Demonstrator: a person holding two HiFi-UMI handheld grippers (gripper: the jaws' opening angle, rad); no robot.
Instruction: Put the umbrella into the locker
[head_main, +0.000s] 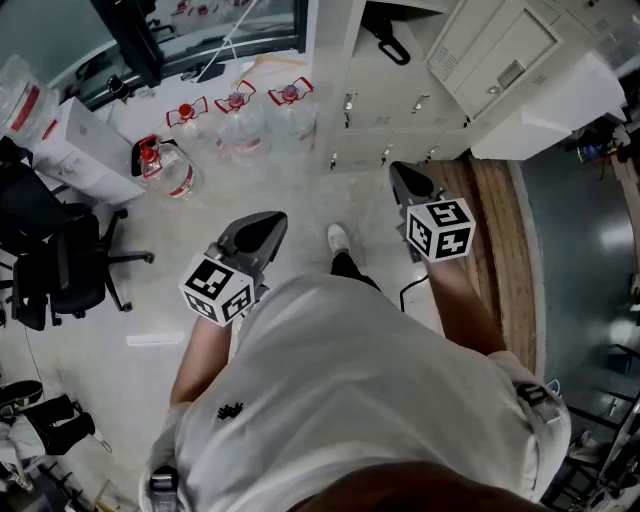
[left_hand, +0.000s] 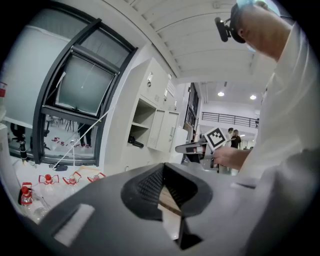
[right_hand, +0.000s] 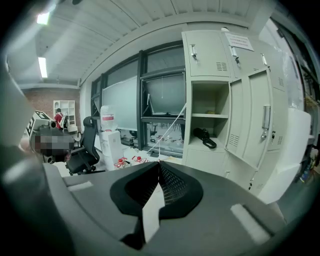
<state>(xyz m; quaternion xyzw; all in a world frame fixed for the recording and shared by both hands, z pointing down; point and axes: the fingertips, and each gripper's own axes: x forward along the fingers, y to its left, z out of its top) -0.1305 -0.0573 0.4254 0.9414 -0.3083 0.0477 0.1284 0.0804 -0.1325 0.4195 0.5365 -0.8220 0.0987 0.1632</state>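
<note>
- Umbrella (right_hand: 205, 138), a dark shape hard to make out in detail, lies on the shelf of the open locker (right_hand: 212, 50).
- Left gripper (left_hand: 162, 166) and right gripper (right_hand: 159, 164) are clenched, empty, well apart from it.
- Bare floor (head_main: 300, 190) lies ahead; water bottles (head_main: 240, 115) crowd its left edge.

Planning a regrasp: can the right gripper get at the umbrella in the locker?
Probably yes: the locker door stands open, the umbrella lies exposed inside, nothing between it and the right gripper.
</note>
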